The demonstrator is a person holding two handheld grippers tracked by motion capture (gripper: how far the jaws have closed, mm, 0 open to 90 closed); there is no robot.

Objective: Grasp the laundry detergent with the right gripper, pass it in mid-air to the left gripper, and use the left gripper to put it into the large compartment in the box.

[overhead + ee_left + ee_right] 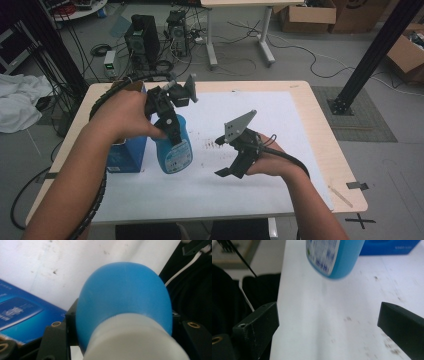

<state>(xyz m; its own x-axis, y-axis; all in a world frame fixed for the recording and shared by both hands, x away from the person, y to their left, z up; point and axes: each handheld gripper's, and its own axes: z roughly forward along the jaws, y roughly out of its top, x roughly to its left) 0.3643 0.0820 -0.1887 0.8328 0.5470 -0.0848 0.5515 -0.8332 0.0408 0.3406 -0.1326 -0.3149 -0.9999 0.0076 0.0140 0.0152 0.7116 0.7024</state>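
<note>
Blue plastic bottle with a white neck (175, 145) hangs tilted above the white table sheet (240, 190) in the high view, pinched near its top by the left gripper (170, 122); this looks like a carrying step. In the left gripper view, jaws clamp its shoulder. In the right gripper view, the right gripper (328, 325) is spread empty below it; next probably calls for setting down or handover.

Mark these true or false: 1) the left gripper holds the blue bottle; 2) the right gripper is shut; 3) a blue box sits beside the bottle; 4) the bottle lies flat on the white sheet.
1) True: the left gripper is shut on the blue bottle.
2) False: the right gripper is open, holding nothing.
3) True: the blue box sits to the bottle's left.
4) False: the bottle is held roughly upright over the white sheet.
</note>
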